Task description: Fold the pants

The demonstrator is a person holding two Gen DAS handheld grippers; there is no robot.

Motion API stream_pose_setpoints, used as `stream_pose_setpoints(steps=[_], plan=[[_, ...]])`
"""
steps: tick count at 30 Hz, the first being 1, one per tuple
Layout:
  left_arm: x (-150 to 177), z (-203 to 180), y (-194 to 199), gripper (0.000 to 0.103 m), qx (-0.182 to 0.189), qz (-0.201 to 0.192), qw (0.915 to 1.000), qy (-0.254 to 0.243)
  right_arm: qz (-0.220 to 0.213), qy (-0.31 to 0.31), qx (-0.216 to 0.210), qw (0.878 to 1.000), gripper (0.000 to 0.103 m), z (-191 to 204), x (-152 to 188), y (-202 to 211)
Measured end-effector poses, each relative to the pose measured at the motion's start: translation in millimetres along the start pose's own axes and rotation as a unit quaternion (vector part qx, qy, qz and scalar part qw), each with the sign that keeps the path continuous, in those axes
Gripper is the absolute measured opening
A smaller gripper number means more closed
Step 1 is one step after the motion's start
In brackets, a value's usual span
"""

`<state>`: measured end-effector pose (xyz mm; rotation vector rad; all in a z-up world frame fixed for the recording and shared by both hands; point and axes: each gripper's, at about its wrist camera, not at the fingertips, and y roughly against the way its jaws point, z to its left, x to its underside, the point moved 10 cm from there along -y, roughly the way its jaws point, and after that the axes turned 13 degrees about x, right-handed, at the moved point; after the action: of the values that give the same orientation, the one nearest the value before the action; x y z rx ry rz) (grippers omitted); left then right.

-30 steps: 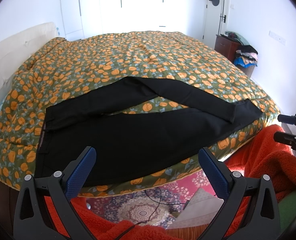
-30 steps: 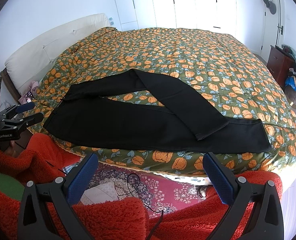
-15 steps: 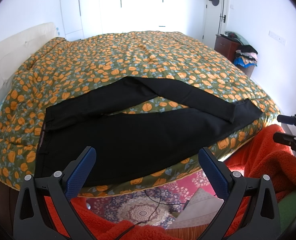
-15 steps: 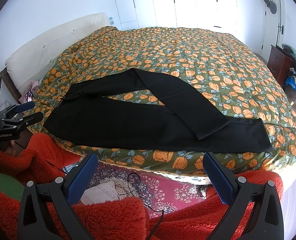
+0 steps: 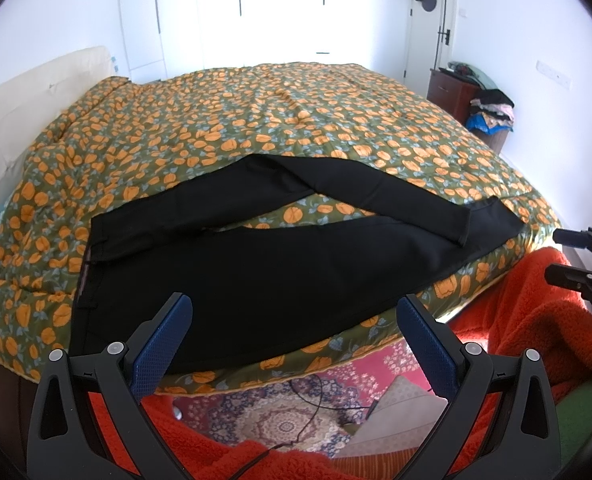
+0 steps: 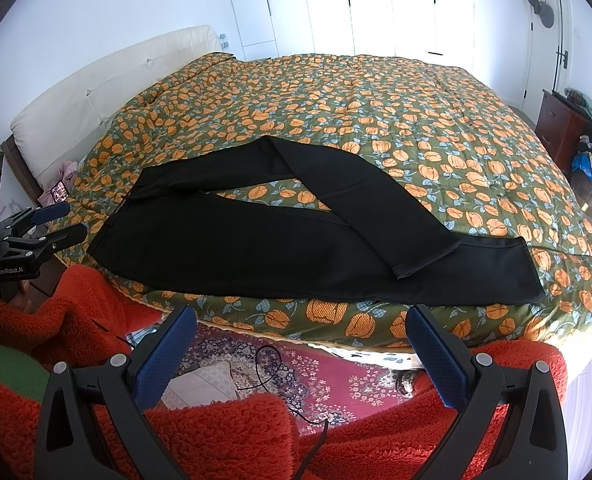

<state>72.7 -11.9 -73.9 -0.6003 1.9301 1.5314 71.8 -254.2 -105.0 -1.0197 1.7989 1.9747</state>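
Both hand-held grippers, left (image 5: pixel 294 320) and right (image 6: pixel 301 332), gape empty; smooth black pants (image 6: pixel 256 240) lie on quilted bedspread (image 6: pixel 415 120).

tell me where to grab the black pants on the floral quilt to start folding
Probably take the upper leg's cuff, which lies loose over the lower leg, coming from the near bed edge with the right gripper. The left gripper faces the waistband.

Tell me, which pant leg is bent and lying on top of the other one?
The far leg. It bends partway along and its cuff end crosses over the near leg, which lies straight along the bed's edge.
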Motion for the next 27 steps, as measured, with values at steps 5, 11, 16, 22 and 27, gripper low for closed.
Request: stream_pose_setpoints(steps=[5, 11, 16, 22, 27], plan=[[0.1, -0.4, -0.4, 0.102, 0.0, 0.0, 1.0, 0.0, 0.0, 0.001, -0.001, 1.0, 0.103, 0.2, 0.2, 0.0], [0.2, -0.2, 0.1, 0.102, 0.0, 0.0, 1.0, 0.001, 0.0, 0.001, 0.0, 1.0, 0.103, 0.3, 0.9, 0.5], [0.2, -0.3, 0.0, 0.102, 0.0, 0.0, 1.0, 0.0, 0.0, 0.001, -0.001, 1.0, 0.103, -0.5, 0.2, 0.4], [0.3, -0.5, 0.0, 0.102, 0.0, 0.0, 1.0, 0.0, -0.004, 0.002, -0.002, 1.0, 0.103, 2.0, -0.3, 1.0], [0.3, -0.5, -0.2, 0.102, -0.001, 0.0, 1.0, 0.001, -0.005, 0.005, -0.005, 1.0, 0.103, 0.1, -1.9, 2.1]])
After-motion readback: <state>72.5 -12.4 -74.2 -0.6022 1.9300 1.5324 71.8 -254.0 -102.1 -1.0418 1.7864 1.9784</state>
